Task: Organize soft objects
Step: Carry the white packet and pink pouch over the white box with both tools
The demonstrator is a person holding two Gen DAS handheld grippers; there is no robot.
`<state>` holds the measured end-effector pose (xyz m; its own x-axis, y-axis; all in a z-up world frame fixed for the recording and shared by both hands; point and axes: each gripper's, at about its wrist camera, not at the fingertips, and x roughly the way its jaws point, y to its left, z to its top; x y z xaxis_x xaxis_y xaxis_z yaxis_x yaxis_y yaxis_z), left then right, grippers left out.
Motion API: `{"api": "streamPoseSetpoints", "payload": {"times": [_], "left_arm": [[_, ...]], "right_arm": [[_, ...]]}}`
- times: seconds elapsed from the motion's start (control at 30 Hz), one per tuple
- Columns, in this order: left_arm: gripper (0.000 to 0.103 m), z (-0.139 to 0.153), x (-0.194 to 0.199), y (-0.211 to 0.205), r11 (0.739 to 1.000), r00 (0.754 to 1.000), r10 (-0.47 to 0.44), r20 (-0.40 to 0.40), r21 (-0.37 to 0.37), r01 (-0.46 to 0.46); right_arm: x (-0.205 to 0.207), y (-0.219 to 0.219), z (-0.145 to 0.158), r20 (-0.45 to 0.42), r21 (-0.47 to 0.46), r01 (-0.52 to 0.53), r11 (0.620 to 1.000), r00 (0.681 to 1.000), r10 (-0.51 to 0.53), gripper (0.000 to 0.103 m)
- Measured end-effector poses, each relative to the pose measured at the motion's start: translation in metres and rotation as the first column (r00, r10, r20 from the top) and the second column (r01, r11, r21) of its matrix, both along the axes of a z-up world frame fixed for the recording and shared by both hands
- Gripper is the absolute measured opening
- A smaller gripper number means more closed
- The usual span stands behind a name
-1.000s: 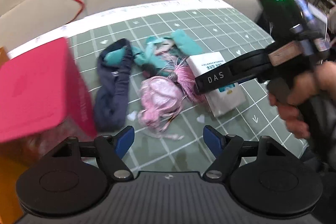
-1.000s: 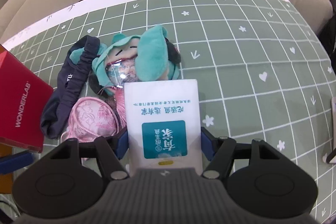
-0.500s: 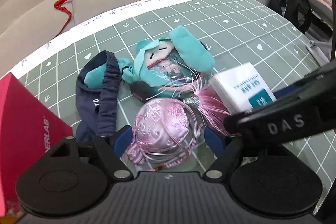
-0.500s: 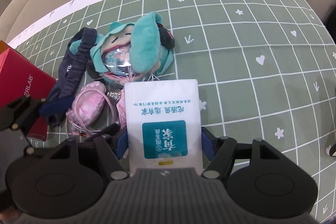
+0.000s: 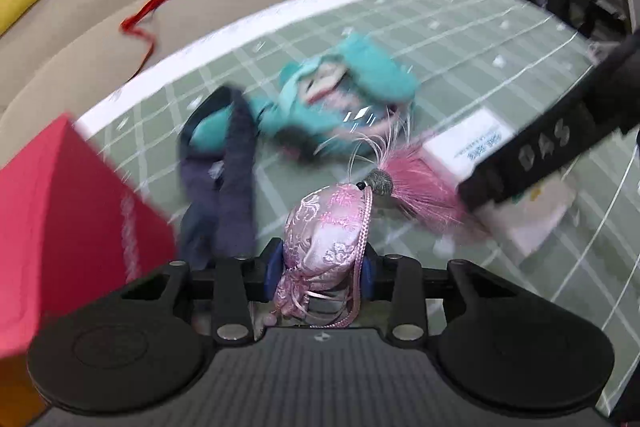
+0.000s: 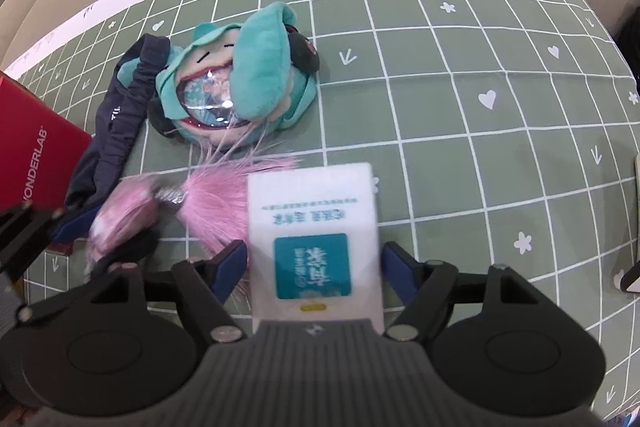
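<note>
Two grippers work over a green gridded cloth surface (image 6: 460,107). Far left stands a red cardboard box (image 5: 60,223), and next to it lies a navy fabric band (image 6: 120,119). Just right of that, the left gripper (image 5: 320,267) is closing on a pink brocade pouch (image 5: 326,227), the blue pads seemingly pressing its sides, though the view is blurred; its pink tassel (image 6: 224,203) trails towards the white packet. Behind sits a teal plush doll (image 6: 248,75). Further right, the right gripper (image 6: 314,263) is opening, its pads standing clear of a white soft packet with a teal label (image 6: 314,227) between them.
</note>
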<state>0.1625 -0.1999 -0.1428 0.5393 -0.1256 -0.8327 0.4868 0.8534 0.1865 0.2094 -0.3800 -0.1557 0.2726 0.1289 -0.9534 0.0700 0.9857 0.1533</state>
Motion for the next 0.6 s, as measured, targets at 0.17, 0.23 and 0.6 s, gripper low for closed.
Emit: {"api": "streamPoseSetpoints", "payload": {"times": [0.17, 0.23, 0.6], "left_arm": [[0.042, 0.007, -0.021, 0.007, 1.0, 0.999, -0.001, -0.033, 0.003, 0.001], [0.042, 0.011, -0.026, 0.008, 1.0, 1.0, -0.006, -0.02, 0.006, 0.006], [0.042, 0.065, -0.036, 0.051, 0.989, 0.993, 0.119, -0.005, -0.086, -0.119]], "right_arm": [[-0.001, 0.0, -0.001, -0.006, -0.008, -0.002, 1.0, 1.0, 0.002, 0.078], [-0.001, 0.001, -0.001, -0.008, -0.018, -0.013, 1.0, 1.0, 0.013, 0.079], [-0.005, 0.009, -0.002, 0.016, -0.074, -0.056, 0.996, 0.998, 0.058, 0.073]]}}
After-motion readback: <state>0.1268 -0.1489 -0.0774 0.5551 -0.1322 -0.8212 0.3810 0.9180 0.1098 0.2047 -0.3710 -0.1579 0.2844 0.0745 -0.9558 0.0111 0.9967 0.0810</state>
